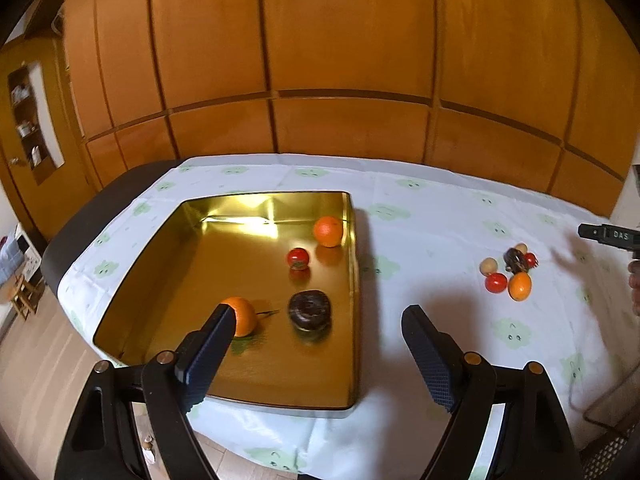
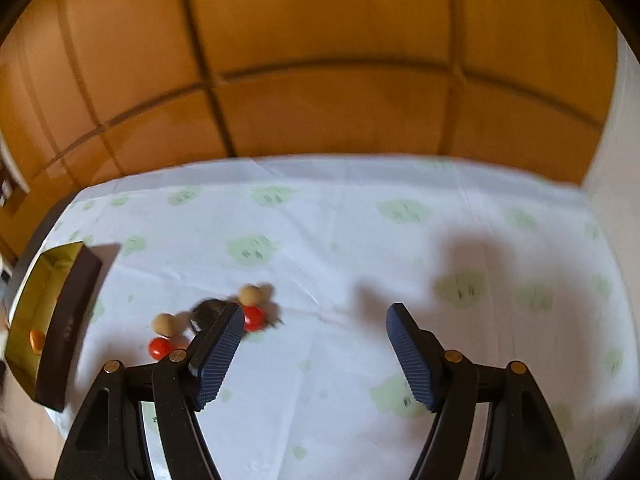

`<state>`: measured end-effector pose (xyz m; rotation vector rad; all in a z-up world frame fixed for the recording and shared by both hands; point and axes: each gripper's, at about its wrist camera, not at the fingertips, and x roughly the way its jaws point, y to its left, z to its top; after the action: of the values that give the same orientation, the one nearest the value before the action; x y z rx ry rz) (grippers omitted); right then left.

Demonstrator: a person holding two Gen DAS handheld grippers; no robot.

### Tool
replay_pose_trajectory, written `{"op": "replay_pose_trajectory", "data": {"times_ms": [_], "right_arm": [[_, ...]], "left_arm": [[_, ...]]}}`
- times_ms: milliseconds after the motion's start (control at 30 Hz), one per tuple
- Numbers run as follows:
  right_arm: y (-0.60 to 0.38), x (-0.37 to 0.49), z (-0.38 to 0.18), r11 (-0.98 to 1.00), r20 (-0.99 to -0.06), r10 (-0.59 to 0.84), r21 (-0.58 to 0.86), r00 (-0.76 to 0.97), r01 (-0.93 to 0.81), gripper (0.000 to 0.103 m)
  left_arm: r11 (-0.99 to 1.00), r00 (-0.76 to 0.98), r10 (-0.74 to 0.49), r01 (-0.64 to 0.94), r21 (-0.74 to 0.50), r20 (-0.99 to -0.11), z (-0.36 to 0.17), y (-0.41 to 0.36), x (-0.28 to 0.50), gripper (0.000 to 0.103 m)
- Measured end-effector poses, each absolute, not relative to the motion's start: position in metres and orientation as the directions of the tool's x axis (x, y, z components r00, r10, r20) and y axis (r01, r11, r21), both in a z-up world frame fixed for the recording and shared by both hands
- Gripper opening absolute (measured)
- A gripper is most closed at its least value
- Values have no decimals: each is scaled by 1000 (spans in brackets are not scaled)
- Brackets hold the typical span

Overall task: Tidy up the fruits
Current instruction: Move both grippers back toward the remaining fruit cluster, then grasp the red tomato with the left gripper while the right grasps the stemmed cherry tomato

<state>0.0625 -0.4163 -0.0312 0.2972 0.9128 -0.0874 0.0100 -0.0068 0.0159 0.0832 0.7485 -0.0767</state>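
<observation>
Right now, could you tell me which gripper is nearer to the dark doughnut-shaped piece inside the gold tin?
Left. The left gripper hovers just in front of the dark doughnut-shaped piece in the gold tin; the right gripper is off beside the loose fruit pile.

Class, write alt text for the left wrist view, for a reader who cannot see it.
The open left gripper hovers over a gold tray holding two oranges, a red fruit and a dark round fruit. To the right, more small fruits are clustered on a white, green-patterned tablecloth.
</observation>
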Motion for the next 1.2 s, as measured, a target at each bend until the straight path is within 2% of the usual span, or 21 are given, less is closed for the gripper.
{"op": "replay_pose_trajectory", "data": {"times_ms": [67,433,667,867,1000,1100,1200], "right_arm": [[-424,62,-30,939,-778,84,272,623,213,74],[-431,60,-28,919,-788,67,287,612,269,74],[-444,58,-36,893,-813,49,295,580,339,74],[-444,58,-38,891,-821,53,297,569,344,74],[-443,59,-37,893,-817,65,303,572,332,74],[-442,60,-36,894,-815,73,310,575,325,74],[-442,62,-36,894,-814,80,313,576,319,74]], "left_arm": [[991,727,-47,120,60,-685,14,-16,12,85],[969,680,-100,232,84,-726,-1,-64,25,86],[951,600,-185,310,13,-778,-15,-90,41,85],[909,549,-264,416,-15,-793,-25,-123,52,71],[890,473,-305,451,-70,-827,-39,-142,73,51],[881,417,-341,454,-132,-842,-48,-154,86,42],[877,360,-391,424,-225,-847,-59,-163,99,42]]}}
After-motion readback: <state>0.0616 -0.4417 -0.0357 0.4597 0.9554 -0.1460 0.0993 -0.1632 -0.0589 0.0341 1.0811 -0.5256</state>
